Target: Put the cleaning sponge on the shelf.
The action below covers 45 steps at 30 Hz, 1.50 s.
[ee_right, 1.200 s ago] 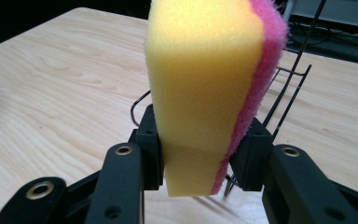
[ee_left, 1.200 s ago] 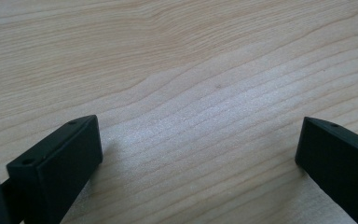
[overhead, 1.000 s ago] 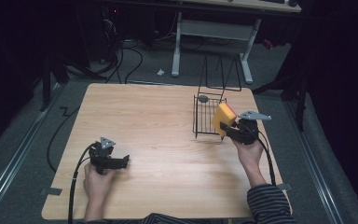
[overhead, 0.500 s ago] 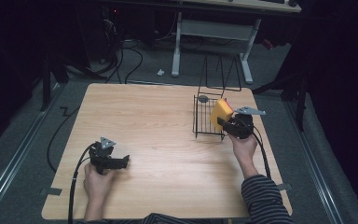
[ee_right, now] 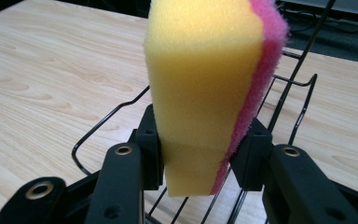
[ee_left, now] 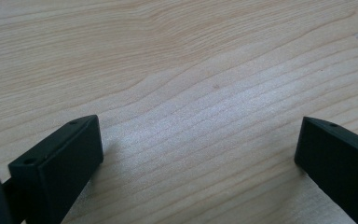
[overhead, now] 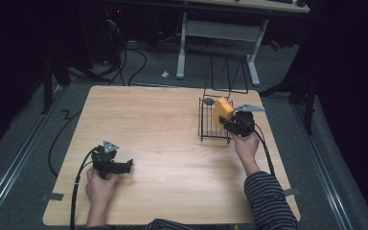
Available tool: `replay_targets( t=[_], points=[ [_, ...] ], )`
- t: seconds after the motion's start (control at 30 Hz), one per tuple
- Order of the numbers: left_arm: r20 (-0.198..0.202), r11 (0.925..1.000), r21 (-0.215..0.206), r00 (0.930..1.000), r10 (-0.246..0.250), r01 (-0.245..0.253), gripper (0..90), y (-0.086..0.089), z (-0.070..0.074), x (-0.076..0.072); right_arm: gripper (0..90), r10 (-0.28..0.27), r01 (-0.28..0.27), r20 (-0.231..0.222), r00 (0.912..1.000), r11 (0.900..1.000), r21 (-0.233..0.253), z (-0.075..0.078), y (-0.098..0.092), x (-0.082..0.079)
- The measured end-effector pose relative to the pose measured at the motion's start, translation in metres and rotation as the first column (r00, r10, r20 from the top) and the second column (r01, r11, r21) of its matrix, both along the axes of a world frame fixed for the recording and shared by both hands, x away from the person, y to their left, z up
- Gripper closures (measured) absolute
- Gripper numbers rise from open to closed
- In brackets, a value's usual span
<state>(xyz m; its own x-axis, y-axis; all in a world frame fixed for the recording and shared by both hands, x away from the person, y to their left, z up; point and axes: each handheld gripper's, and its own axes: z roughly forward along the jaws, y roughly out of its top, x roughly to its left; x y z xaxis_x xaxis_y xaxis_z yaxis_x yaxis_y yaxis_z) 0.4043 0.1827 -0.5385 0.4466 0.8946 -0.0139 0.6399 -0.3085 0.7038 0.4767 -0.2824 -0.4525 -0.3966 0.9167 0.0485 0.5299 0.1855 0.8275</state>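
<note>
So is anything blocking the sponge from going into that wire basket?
Nothing visible does. The right gripper holds the yellow and pink sponge upright at the black wire basket, whose top is open. A small grey round thing sits at the basket's far left corner, off to the side of the sponge.

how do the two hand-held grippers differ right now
The left hand-held gripper is open with nothing between its jaws; the right hand-held gripper is shut on a yellow and pink sponge. The left sits low at the near left of the table; the right is raised at the wire rack on the far right. Both are black, each held in one hand.
</note>
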Motion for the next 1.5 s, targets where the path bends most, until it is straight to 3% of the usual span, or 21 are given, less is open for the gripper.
replay_targets(
  t=[0.27, 1.0, 1.13, 1.3, 1.5],
  points=[
    [-0.001, 1.0000, 0.000, 1.0000, -0.001, 0.001, 1.4, 0.000, 0.000, 0.000, 61.3, -0.006, 0.005, -0.008, 1.0000, 1.000, -0.026, -0.008, 0.009, 0.014],
    [0.000, 1.0000, 0.000, 1.0000, 0.001, -0.001, 1.4, 0.000, 0.000, 0.000, 59.7, -0.009, 0.008, -0.026, 0.9996, 0.999, -0.041, -0.021, 0.014, 0.022],
    [0.000, 1.0000, -0.001, 1.0000, 0.001, -0.001, 1.4, 0.000, 0.000, 0.000, 56.0, -0.013, 0.012, -0.026, 0.9996, 0.999, -0.039, -0.021, 0.013, 0.022],
    [0.000, 1.0000, 0.000, 1.0000, 0.001, -0.001, 1.4, 0.000, 0.000, 0.000, 42.7, -0.022, 0.021, -0.024, 0.9995, 0.999, -0.037, -0.022, 0.012, 0.022],
    [0.000, 1.0000, 0.000, 1.0000, 0.001, -0.001, 1.4, 0.000, 0.000, 0.000, 34.9, -0.022, 0.021, -0.033, 0.9992, 1.000, -0.019, -0.021, 0.010, 0.022]
  ],
)
